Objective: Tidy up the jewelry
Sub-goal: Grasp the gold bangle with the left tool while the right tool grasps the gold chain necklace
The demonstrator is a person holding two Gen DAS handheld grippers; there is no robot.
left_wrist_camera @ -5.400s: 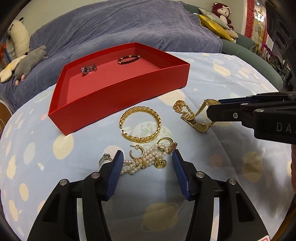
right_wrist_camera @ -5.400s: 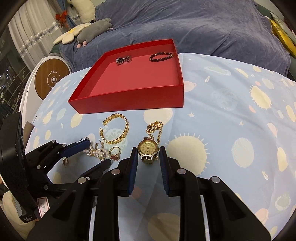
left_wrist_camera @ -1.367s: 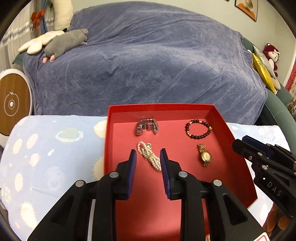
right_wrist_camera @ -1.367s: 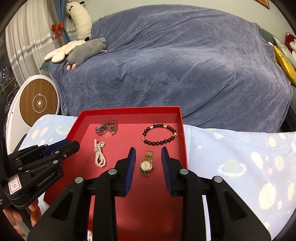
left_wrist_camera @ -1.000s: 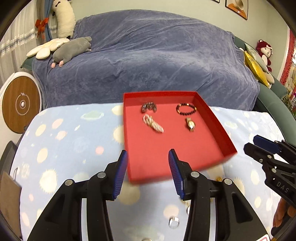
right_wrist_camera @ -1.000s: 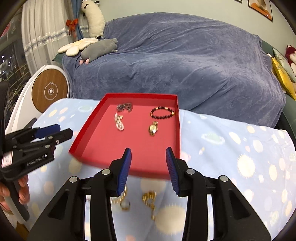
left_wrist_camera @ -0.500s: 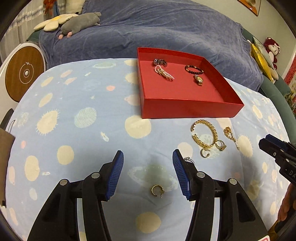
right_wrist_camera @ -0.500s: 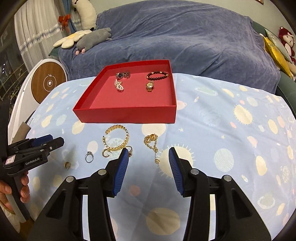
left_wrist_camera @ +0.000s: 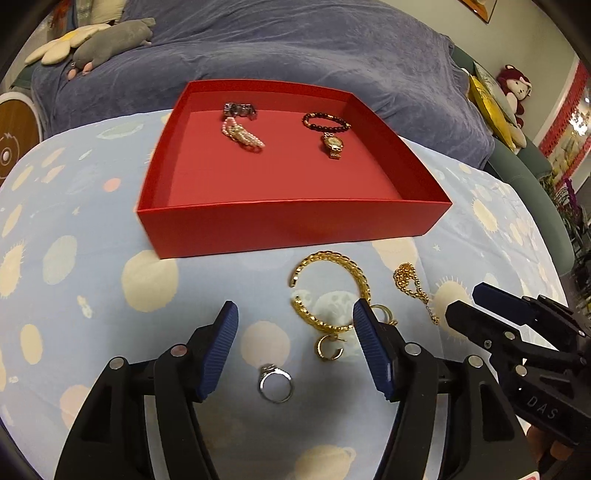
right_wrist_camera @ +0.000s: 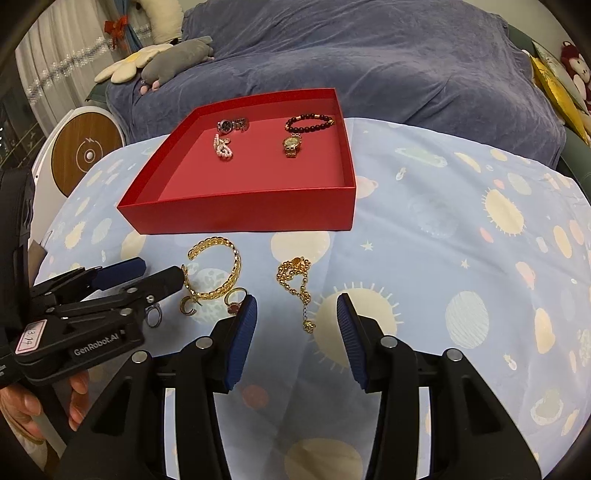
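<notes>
The pearls [left_wrist_camera: 243,135] and gold watch [left_wrist_camera: 333,144] now lie in the red box [left_wrist_camera: 295,221], upper middle. Both tools came back empty, left tool [left_wrist_camera: 291,339] and right tool [right_wrist_camera: 295,325] wide apart, over the ring [left_wrist_camera: 275,382] and chain [right_wrist_camera: 297,284] left on the bench.

Setting: domestic room, living-room or bedroom type. Evidence: large sofa or bed under a blue-grey throw [right_wrist_camera: 388,55] along the table's far edge; plush toys on it, a grey one [right_wrist_camera: 177,53] at left and a red monkey [left_wrist_camera: 515,86] at right; yellow cushion [left_wrist_camera: 489,99]; white curtain [right_wrist_camera: 48,62]; framed picture [left_wrist_camera: 480,7] on the wall; planet-print tablecloth [right_wrist_camera: 461,221].
</notes>
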